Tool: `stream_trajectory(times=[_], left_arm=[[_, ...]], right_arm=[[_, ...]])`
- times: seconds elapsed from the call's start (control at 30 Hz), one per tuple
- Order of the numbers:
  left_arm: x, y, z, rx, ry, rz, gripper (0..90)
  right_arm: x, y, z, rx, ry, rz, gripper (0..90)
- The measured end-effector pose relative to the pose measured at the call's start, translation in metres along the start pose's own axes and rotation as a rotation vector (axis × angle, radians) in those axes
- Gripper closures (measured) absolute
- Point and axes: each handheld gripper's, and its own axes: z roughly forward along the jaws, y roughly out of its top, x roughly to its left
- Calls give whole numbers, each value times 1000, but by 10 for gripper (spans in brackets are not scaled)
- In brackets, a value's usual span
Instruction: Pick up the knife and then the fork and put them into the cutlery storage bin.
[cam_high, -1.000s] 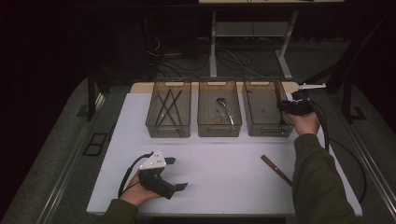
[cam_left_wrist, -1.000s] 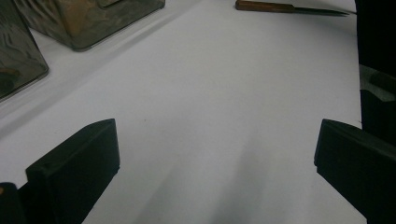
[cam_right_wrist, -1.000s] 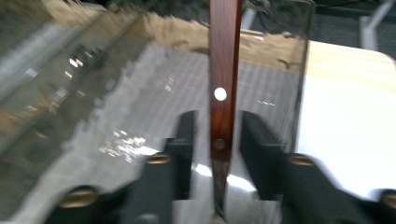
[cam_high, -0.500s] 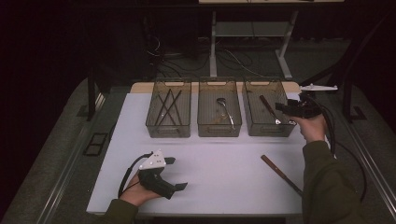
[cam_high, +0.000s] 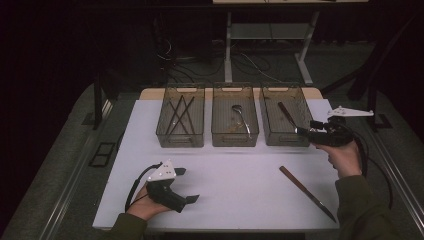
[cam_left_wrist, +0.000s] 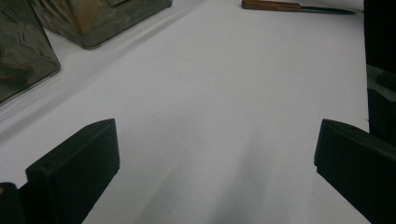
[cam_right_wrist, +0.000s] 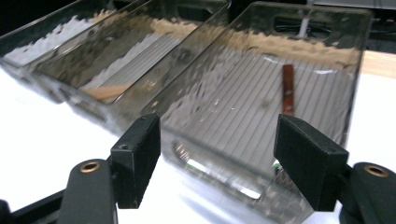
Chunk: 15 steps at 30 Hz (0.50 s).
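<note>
Three clear bins stand in a row at the table's far side. The right bin (cam_high: 282, 137) (cam_right_wrist: 219, 93) holds a brown-handled knife (cam_high: 286, 114) (cam_right_wrist: 288, 88). My right gripper (cam_high: 302, 131) (cam_right_wrist: 223, 161) hovers at that bin's near right corner, pointing at it. Its jaws have just been opening and stand open with nothing between them. A second knife (cam_high: 306, 191) (cam_left_wrist: 289, 6) with a brown handle lies loose on the white table, near the right. My left gripper (cam_high: 187, 186) (cam_left_wrist: 215, 172) rests open on the table at the near left, holding nothing.
The left bin (cam_high: 180, 137) holds several dark sticks (cam_high: 179, 114), and the middle bin (cam_high: 235, 140) holds a spoon (cam_high: 241, 116). The white tabletop (cam_high: 240, 170) ends in dark grey floor on both sides. A cable trails from each gripper.
The right gripper drew back from over the right bin toward the near right and its jaws opened. A knife now lies in that bin. The left gripper kept still.
</note>
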Motion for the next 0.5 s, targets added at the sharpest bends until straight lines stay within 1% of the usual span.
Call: stream_trajectory(times=[0.07, 0.13, 0.33, 0.43, 0.5], left_arm=[[0, 0, 1, 3, 0, 7, 0], [0, 0, 1, 3, -3, 11, 0], [0, 0, 1, 6, -3, 7, 0], [0, -1, 1, 8, -2, 6, 0], [-1, -1, 1, 2, -2, 5, 0]], right_arm=[[5, -8, -2, 14, 8, -14, 311], [8, -12, -4, 32, 4, -31, 309], [15, -20, -12, 60, 28, -46, 301], [20, -26, -14, 93, 41, -58, 297], [23, -30, -15, 114, 51, -67, 292]])
